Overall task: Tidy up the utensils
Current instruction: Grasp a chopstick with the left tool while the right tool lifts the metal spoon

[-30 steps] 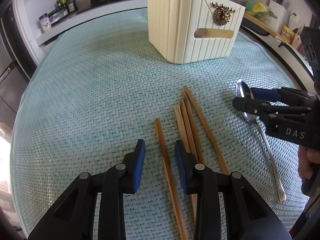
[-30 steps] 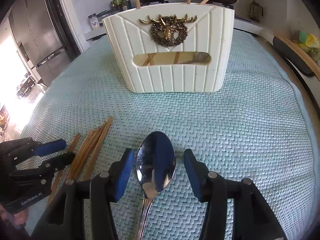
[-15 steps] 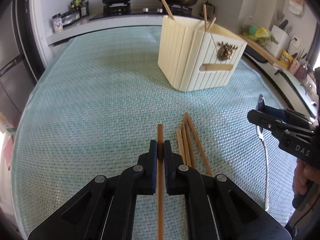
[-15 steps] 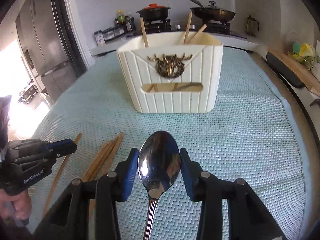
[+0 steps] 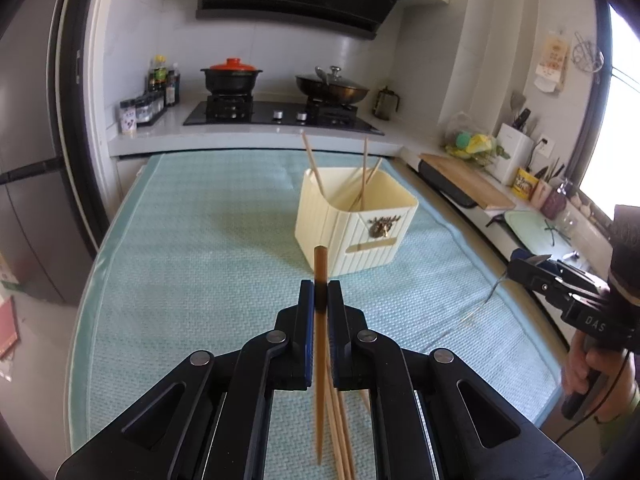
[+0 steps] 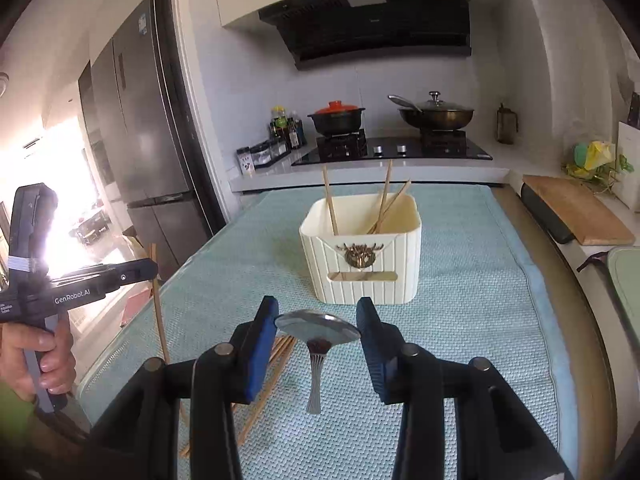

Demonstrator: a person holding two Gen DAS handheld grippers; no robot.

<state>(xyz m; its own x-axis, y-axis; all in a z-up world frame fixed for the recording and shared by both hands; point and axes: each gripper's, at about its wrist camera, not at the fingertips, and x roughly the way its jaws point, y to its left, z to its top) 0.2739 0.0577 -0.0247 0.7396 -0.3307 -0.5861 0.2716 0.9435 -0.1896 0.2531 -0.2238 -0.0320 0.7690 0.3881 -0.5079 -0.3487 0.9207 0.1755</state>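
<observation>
Both grippers hold a utensil in the air, short of the cream holder.

The left gripper [image 5: 320,294] is clamped tight on one wooden chopstick [image 5: 319,360], its pads pressing both sides; the stick's top pokes out past the fingertips and its long end hangs down toward the teal mat [image 5: 200,260]. The right gripper [image 6: 318,320] stands part-way open, its blue pads pinching the rim of a metal spoon [image 6: 318,330] at the bowl's two sides, the handle drooping below. More loose chopsticks [image 6: 276,360] lie on the mat beneath. Ahead, near the mat's middle, stands the ribbed utensil holder [image 6: 362,256] with a brass deer emblem, three chopsticks leaning inside it.
</observation>
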